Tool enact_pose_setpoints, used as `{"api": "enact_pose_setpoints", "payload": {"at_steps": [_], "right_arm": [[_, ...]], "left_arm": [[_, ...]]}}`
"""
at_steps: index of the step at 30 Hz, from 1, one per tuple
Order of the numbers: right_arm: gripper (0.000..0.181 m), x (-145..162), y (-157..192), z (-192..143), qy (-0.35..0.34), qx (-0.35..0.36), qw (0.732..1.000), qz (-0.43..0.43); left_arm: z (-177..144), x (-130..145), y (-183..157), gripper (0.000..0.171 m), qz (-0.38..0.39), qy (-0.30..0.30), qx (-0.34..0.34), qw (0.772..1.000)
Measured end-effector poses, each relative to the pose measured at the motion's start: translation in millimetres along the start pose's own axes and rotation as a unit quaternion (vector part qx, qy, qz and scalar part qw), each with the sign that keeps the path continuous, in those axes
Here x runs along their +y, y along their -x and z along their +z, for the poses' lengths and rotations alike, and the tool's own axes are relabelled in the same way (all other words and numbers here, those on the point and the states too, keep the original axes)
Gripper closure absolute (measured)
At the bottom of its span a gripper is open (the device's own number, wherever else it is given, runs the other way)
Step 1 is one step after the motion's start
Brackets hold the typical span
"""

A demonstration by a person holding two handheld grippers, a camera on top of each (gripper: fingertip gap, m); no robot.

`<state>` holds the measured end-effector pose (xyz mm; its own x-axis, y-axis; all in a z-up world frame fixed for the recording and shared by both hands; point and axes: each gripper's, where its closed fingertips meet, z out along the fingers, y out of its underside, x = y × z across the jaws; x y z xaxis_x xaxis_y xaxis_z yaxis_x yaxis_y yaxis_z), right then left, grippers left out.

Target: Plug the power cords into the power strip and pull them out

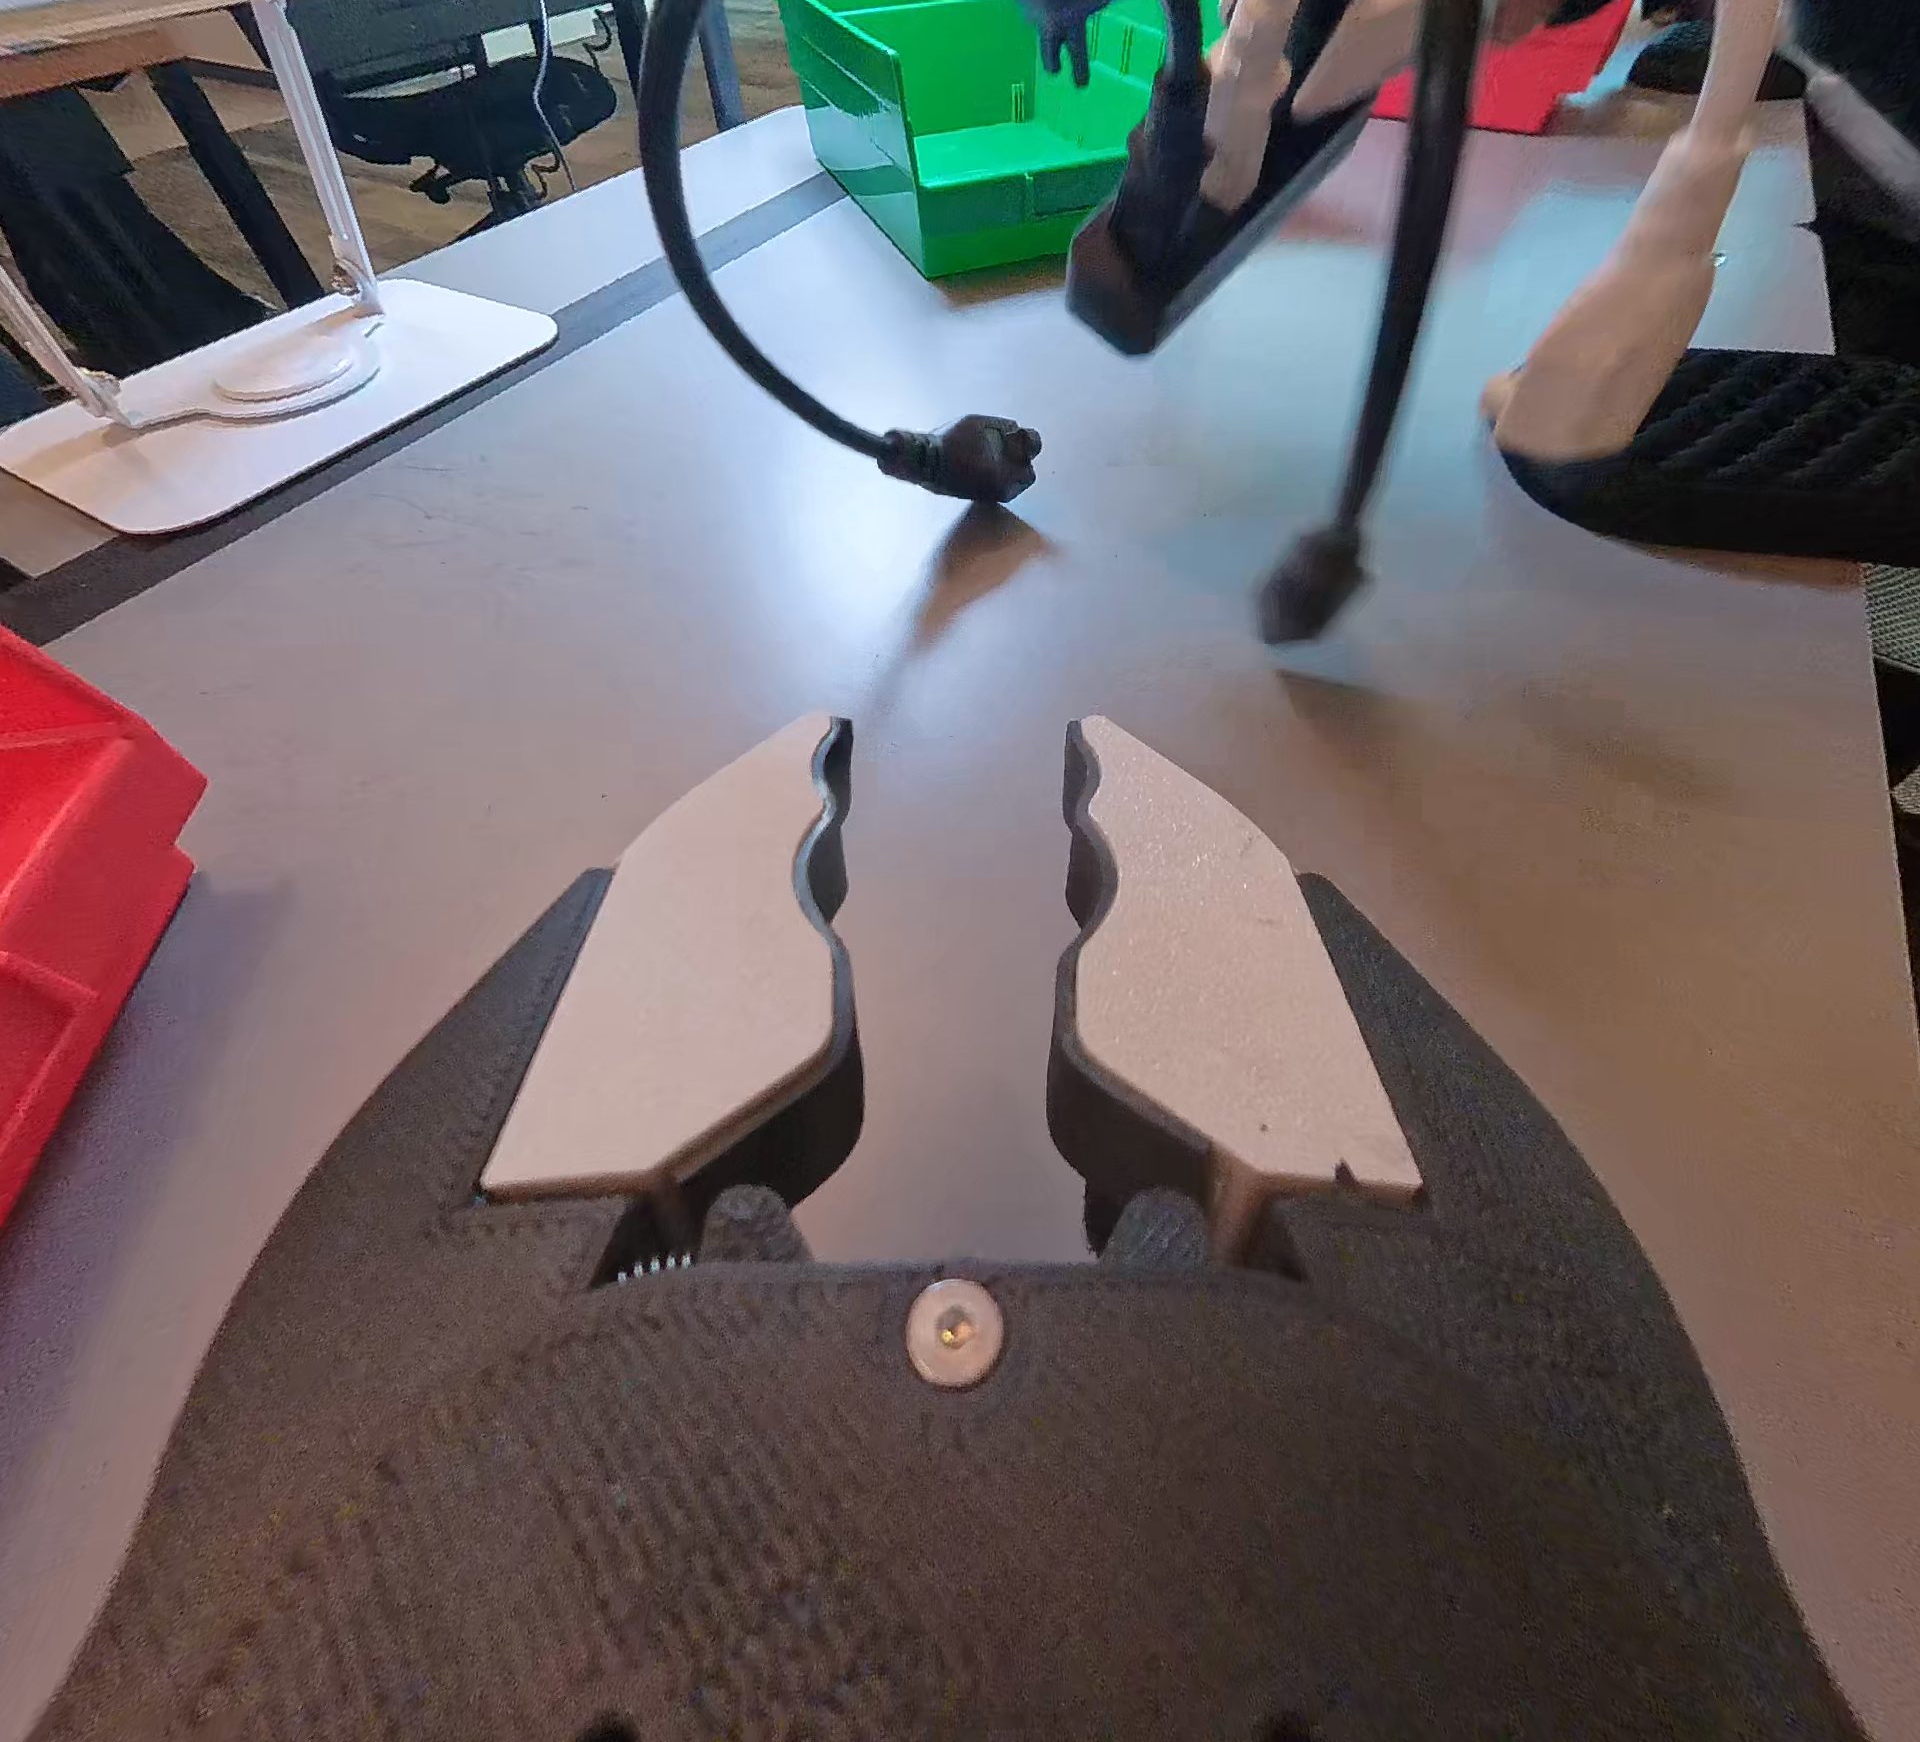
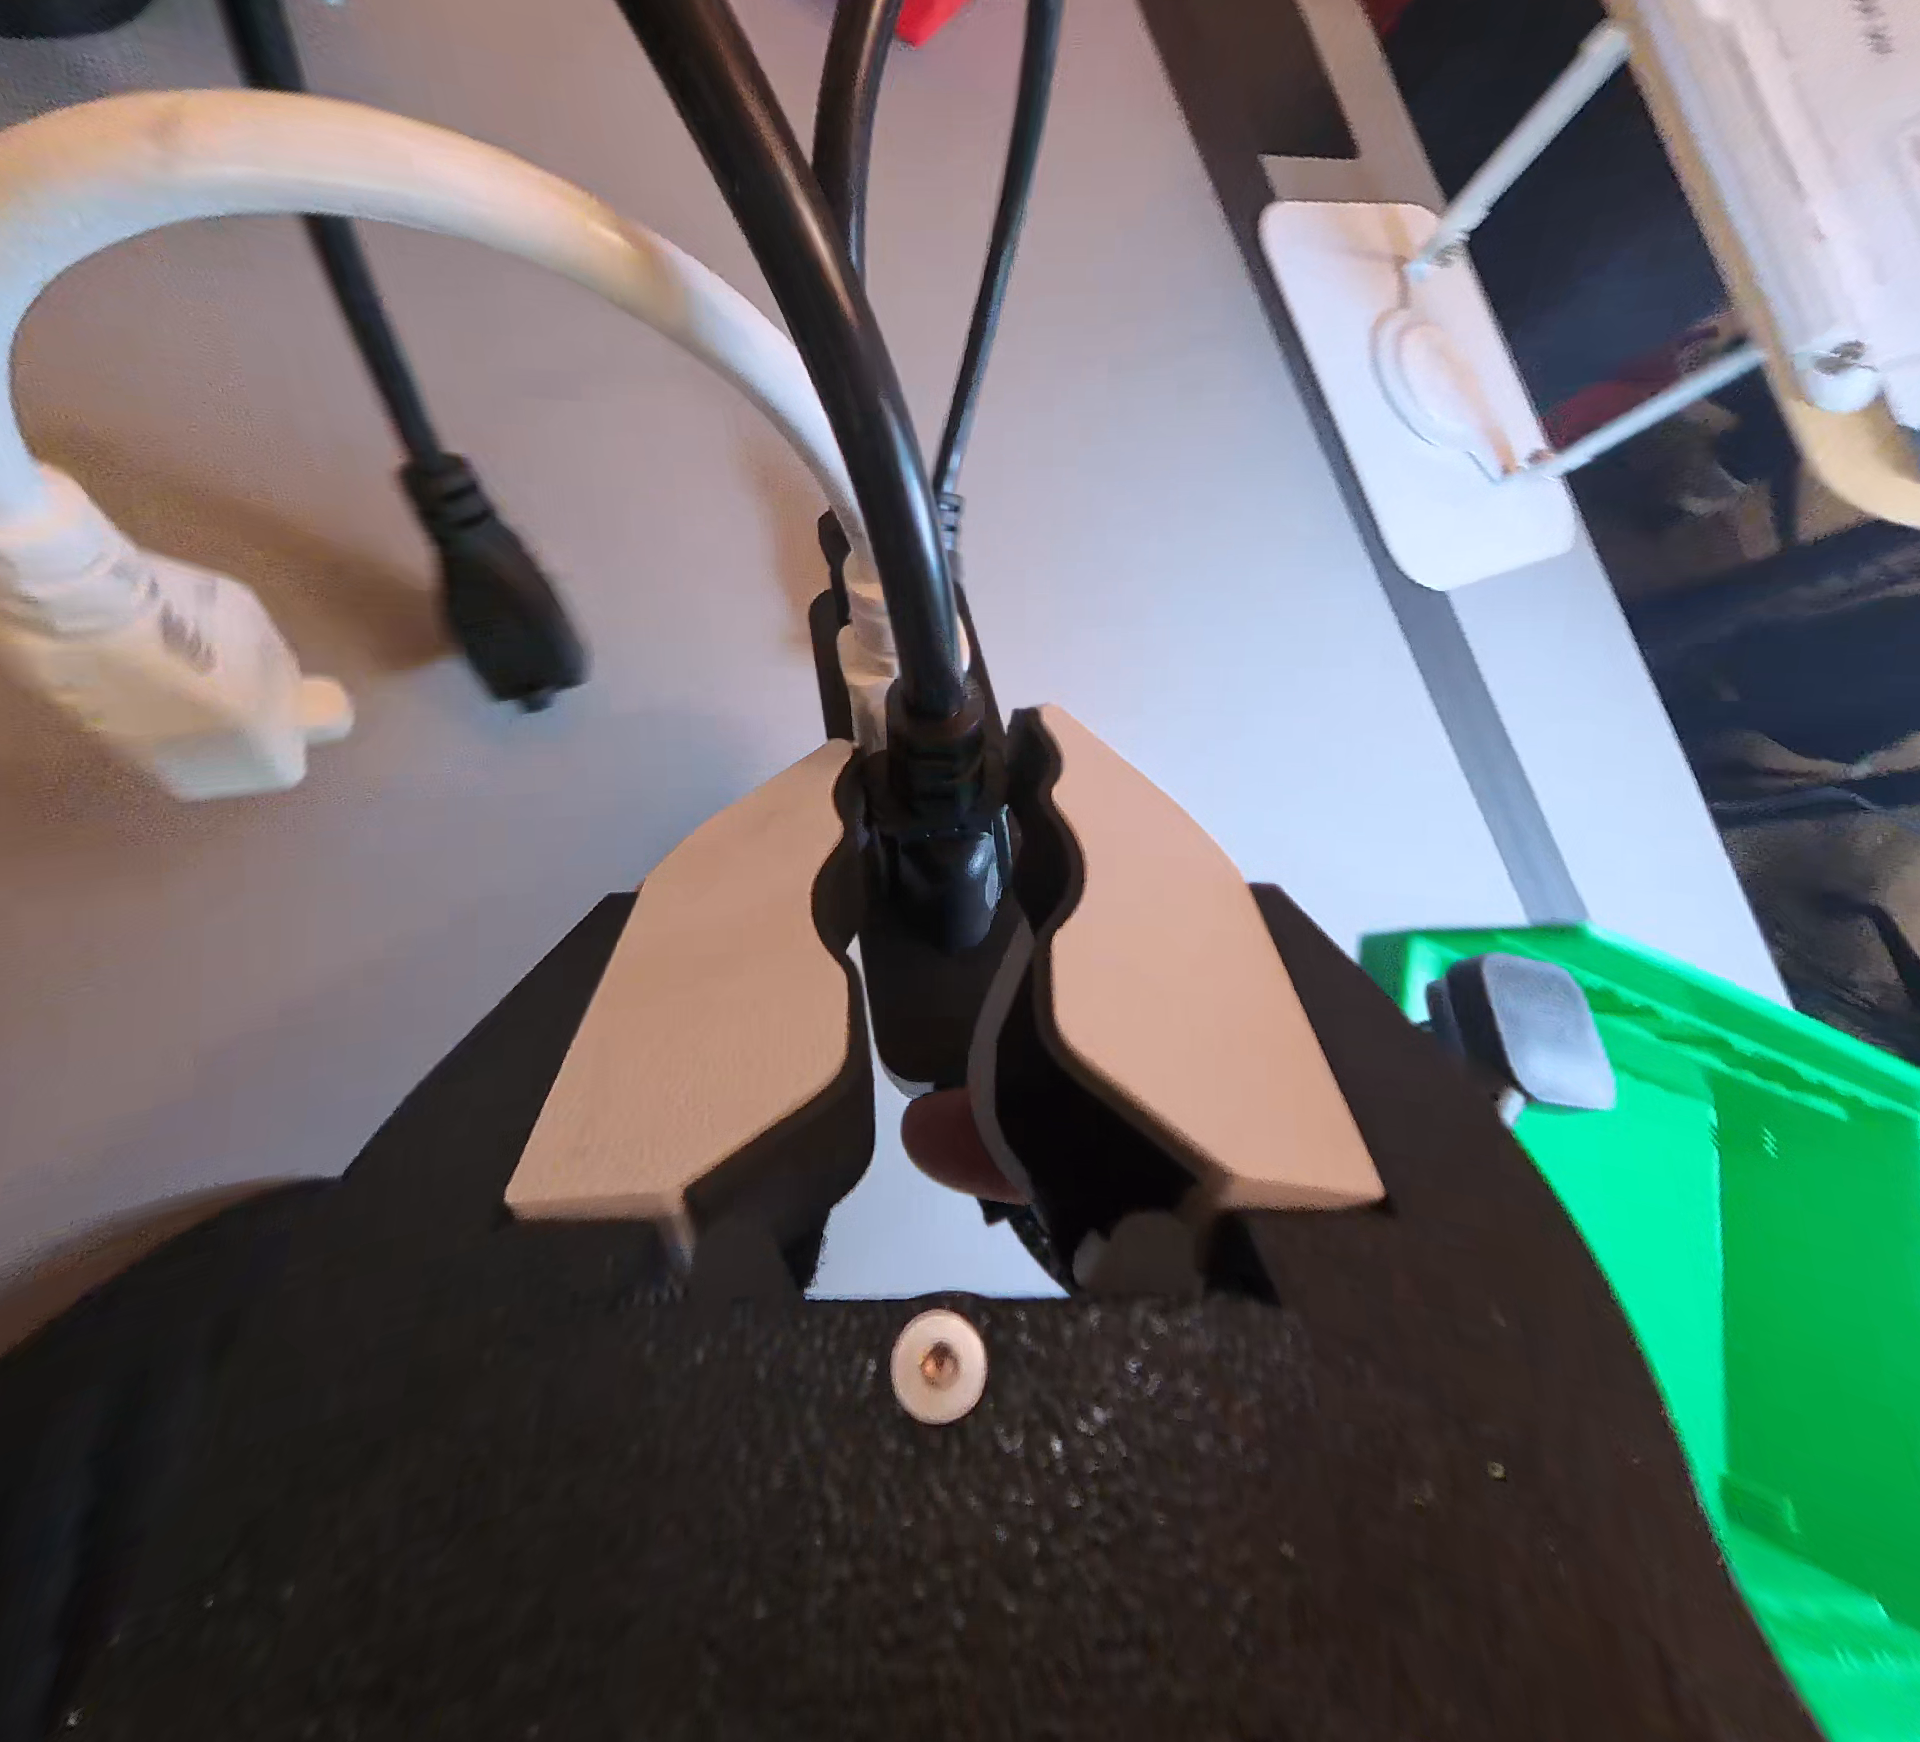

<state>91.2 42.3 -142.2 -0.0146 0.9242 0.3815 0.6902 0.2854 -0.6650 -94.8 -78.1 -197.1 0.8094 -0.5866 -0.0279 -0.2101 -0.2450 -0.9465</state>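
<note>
Now the right gripper (image 2: 935,788) clamps a glossy black ribbed plug (image 2: 940,851).

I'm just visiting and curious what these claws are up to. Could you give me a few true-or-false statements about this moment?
1. The left gripper is open and holds nothing. True.
2. The right gripper is empty. False: it is shut on a black plug with the power strip.
3. The green bin stands on the table. True.
4. Every cord is black. False: a white cord curves beside the black cords.
</note>
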Motion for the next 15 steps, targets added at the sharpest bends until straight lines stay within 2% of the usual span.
{"api": "enact_pose_setpoints", "payload": {"at_steps": [10, 15], "right_arm": [[0.151, 16.1, -97.2, -93.6, 0.023, 0.130, 0.989, 0.059], [0.151, 33.5, -145.1, -123.7, 0.042, 0.192, 0.975, 0.101]], "left_arm": [[0.3, 2.2, 1.4, 0.134, -0.004, 0.004, -0.005, 1.000], [1.0, 3.6, 1.2, 0.135, -0.002, 0.008, -0.006, 1.000]]}}
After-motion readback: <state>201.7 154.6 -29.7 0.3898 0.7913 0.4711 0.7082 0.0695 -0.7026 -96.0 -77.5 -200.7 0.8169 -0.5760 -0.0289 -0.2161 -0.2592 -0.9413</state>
